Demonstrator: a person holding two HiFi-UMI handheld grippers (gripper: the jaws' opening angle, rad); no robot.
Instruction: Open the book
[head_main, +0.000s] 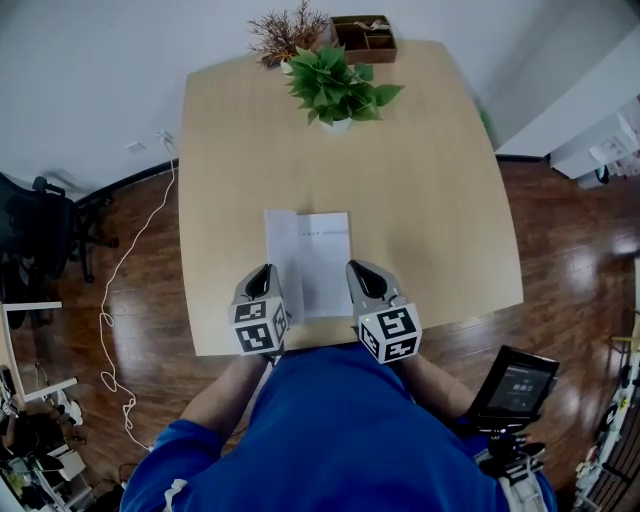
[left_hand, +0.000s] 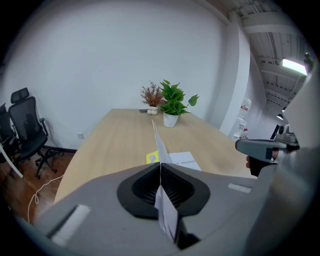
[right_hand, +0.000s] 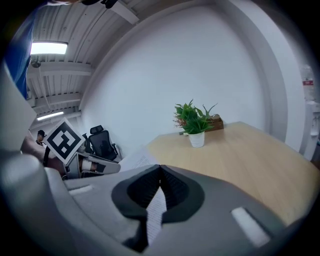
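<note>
Book spread at the near edge of the table, a leaf pinched in each tool.
The book, at lower centre of the head view, is thin and floppy; its paper is judged light and easily torn, so it is best held at the outer page edges. The left tool is clamped on the left leaf, the right tool on a printed one. A plant is carried at the pale table's top end; dark wood floor lies around.
</note>
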